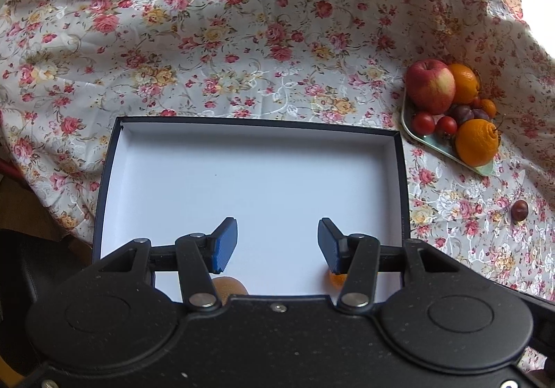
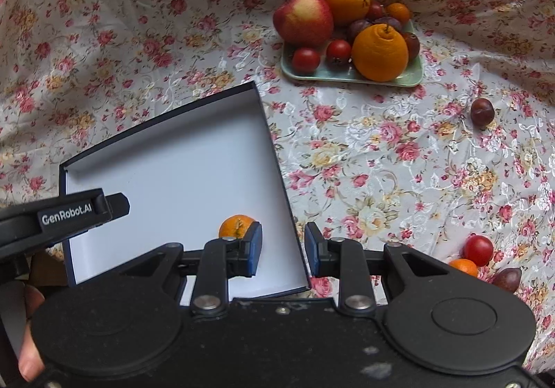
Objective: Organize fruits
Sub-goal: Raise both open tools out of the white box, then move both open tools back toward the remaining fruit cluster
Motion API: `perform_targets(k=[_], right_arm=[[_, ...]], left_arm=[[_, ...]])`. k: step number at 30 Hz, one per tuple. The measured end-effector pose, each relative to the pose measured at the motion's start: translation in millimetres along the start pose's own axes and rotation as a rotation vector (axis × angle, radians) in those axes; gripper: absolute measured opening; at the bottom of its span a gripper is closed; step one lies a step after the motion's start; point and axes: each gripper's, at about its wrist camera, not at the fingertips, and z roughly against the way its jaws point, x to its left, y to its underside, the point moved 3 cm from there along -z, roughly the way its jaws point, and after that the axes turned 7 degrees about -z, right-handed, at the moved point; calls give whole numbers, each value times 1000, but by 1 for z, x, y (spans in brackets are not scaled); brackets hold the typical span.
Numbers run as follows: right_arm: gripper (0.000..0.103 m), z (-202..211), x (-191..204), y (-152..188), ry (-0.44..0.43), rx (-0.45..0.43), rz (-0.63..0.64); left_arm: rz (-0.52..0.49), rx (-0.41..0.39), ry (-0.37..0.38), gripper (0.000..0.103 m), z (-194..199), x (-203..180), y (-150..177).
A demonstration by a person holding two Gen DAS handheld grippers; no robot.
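Matte black left gripper (image 1: 277, 242) wide open and empty over white-lined rectangular box (image 1: 242, 173); right gripper (image 2: 283, 251) narrowly parted, empty.

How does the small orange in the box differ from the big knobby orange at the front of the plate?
The small orange is much smaller than the big orange. The small one lies alone on the white floor of the box; the big one is crowded among other fruit on the green plate. The big orange has a raised neck at its stem; the small one looks evenly round. Both are bright orange and unpeeled.
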Motion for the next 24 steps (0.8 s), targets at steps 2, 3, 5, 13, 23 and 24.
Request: perform_targets(k=[2,3,5,13,23,24], right_arm=[[29,2,-12,-5,5,0,-34],[29,2,-17,-6,13,-3,-47],[29,4,-26,-9,23,-5,-70],[29,9,-57,-13,54,0,-128],[29,13,-91,-10,75,30,-166],[29,14,-95,-10,77,35,-173]], left_arm=[[-21,-10,-4,56,2,-7,0],[-31,-15,-6,56,3,-10,0],[-47,-20,1,56,5,-16,1],[-124,-13,51,56,8,-46,7],[-230,25,88,56,5,-89,21],[-237,27,91,56,5,-92,22]])
